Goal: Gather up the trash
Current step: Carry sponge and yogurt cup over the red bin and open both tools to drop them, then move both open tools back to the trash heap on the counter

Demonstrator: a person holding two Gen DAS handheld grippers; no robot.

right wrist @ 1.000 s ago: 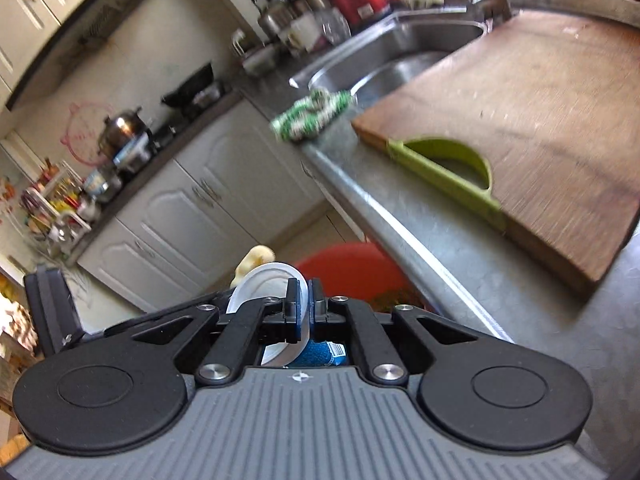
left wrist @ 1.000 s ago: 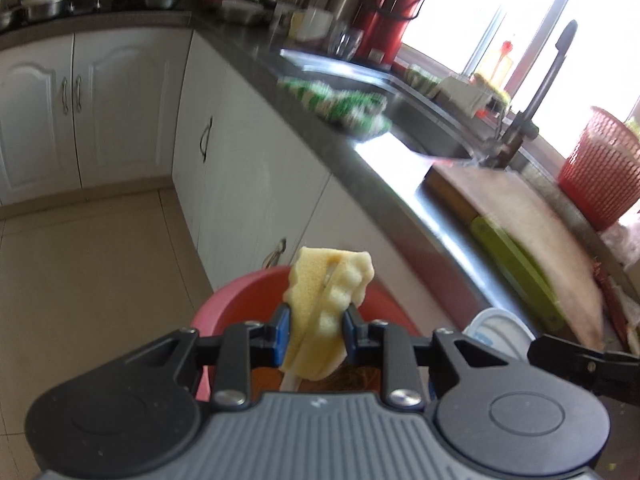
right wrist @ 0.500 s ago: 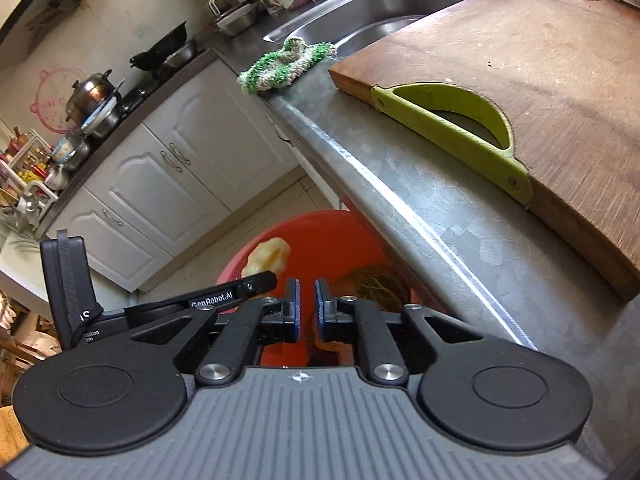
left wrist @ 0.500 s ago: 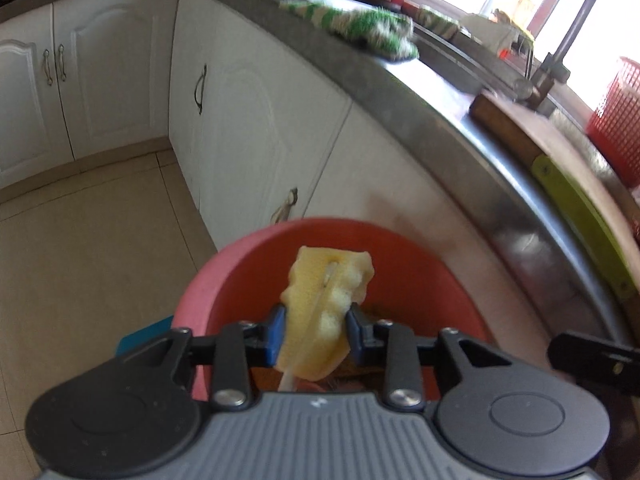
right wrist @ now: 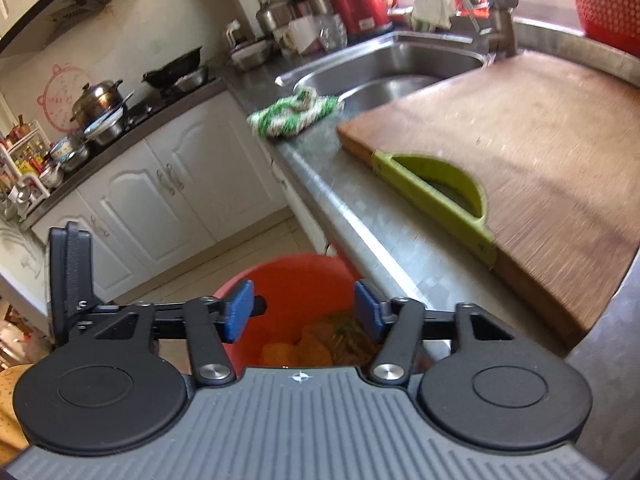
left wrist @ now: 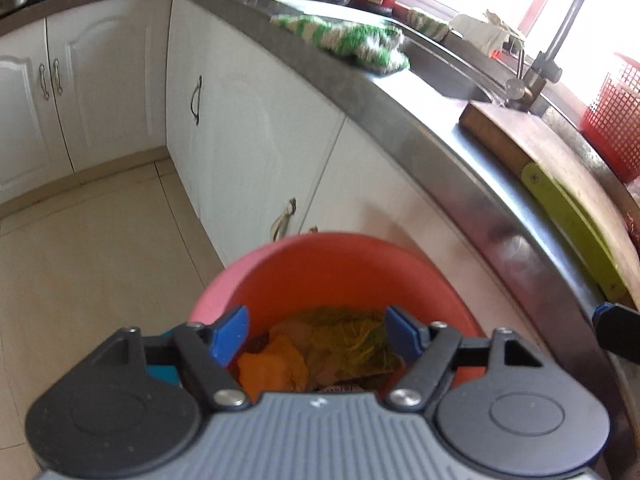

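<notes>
Red bin; writing perhaps unreadable.

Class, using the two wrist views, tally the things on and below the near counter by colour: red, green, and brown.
Red: 2, the bin and the basket
Green: 2, the cloth and the board handle
Brown: 1, the cutting board
Total: 5

bin: smooth red plastic
counter: glossy mottled metal
board: matt wood
cloth: knitted
sink: brushed steel
</notes>
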